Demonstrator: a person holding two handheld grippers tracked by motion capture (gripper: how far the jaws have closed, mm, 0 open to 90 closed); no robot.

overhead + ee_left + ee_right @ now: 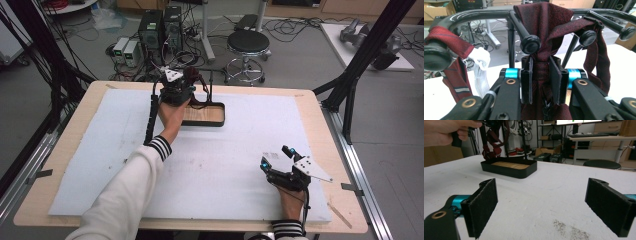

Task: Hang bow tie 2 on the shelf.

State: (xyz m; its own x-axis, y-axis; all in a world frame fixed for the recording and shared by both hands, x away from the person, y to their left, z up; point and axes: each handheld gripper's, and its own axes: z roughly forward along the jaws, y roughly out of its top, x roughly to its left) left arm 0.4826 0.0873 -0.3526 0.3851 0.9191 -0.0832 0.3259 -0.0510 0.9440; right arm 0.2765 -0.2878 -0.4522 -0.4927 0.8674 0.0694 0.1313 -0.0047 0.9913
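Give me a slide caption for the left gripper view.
Left gripper clamps a dark red tie draped over a black rack.

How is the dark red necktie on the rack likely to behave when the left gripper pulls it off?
Probably floppy: the dark red necktie drapes in folds over a peg of the rack. Likely light. It may snag on the knobbed peg end as the left gripper pulls.

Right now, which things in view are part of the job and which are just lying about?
In the job:
- dark red tie, pinched by the left hand-held gripper
- black tie rack
- rack's tray base

Lying about:
- right hand-held gripper, open, idle
- black stool
- computer towers
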